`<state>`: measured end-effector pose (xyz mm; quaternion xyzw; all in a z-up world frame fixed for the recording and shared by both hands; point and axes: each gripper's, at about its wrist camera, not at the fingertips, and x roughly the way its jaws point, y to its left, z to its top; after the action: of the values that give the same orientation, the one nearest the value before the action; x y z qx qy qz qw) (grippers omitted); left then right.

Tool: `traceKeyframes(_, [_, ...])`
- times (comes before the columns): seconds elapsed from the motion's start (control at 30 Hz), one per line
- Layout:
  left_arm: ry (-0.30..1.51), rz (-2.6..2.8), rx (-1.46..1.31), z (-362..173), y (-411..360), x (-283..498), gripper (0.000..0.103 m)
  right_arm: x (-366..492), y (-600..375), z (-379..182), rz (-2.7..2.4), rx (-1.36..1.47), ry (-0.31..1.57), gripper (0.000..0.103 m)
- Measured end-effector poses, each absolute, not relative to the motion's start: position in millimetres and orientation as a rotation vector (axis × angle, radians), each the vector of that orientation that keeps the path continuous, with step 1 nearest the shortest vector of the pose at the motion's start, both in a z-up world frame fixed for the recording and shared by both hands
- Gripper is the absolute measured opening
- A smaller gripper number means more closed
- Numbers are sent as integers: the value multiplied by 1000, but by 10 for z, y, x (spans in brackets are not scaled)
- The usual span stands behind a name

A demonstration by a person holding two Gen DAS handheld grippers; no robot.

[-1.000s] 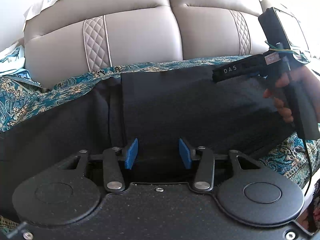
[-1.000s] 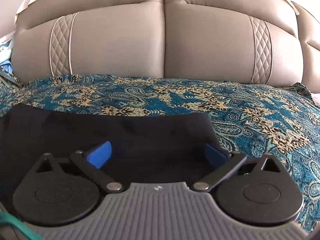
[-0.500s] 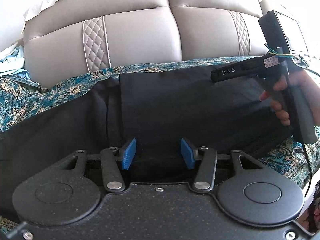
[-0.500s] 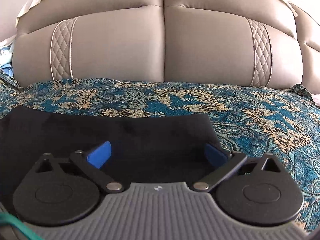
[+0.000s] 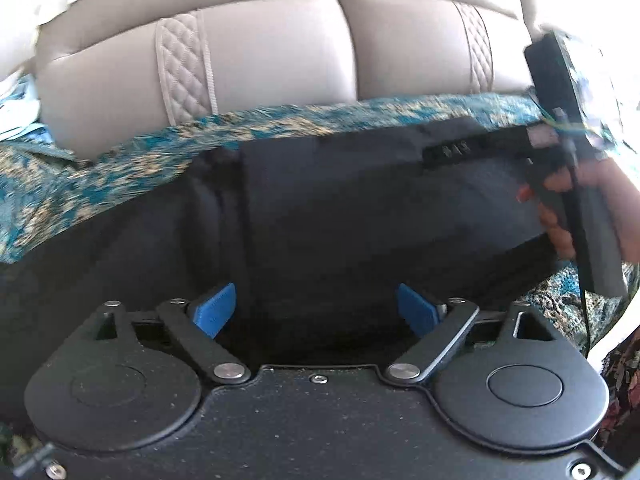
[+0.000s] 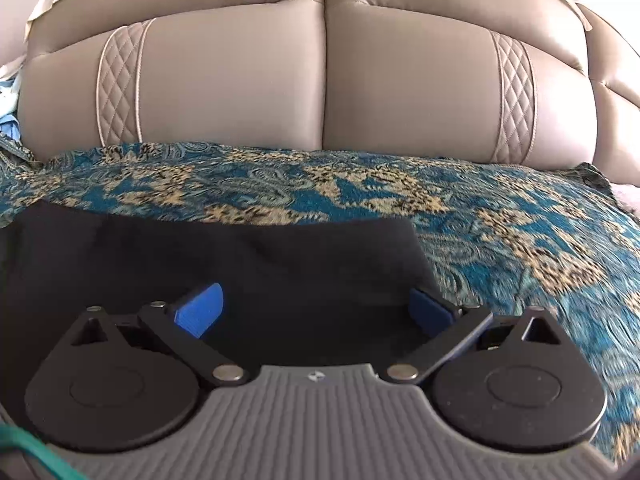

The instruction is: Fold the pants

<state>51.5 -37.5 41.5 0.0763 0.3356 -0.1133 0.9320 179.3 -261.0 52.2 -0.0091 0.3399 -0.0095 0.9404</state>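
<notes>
The left gripper [image 5: 316,310] sits low in the centre of its own view, blue fingers [image 5: 214,310] spread wide apart. The right gripper [image 6: 316,310] is likewise spread wide, holding nothing. At the right edge of the left view, the person's right hand [image 5: 576,208] wraps its handle.

The left gripper [image 5: 316,309] hangs low over the black pants [image 5: 360,216], its blue fingers [image 5: 214,310] spread wide with the dark cloth between them. The pants lie across a teal patterned cover [image 5: 120,168] on a beige sofa [image 5: 272,52]. At the right edge a hand [image 5: 576,208] grips the right gripper [image 5: 480,146] above the pants.
</notes>
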Motion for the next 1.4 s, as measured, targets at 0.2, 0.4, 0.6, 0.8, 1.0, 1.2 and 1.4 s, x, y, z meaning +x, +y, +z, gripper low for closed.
traceKeyframes(0.2, [675,-104,49,452,249,300,90,1251,-2260,569,88,-12,588,103])
traceKeyframes(0.4, [648,71,-144,467,1035,190,91,868,-1714,484,215,-43,532,103])
traceKeyframes(0.6, [637,206,-203,489,1487,170,91,748,-1372,349,283,-34,540,103])
traceKeyframes(0.8, [637,241,-212,436,1621,207,92,703,-1312,288,268,-73,497,103])
traceKeyframes(1.0, [628,251,-212,386,1639,270,94,690,-1318,269,271,-73,487,103])
traceKeyframes(1.2, [450,289,-346,380,1791,12,103,672,-1329,256,270,-71,480,103])
traceKeyframes(1.4, [469,315,-380,259,1956,-73,103,650,-1332,242,266,-68,469,103])
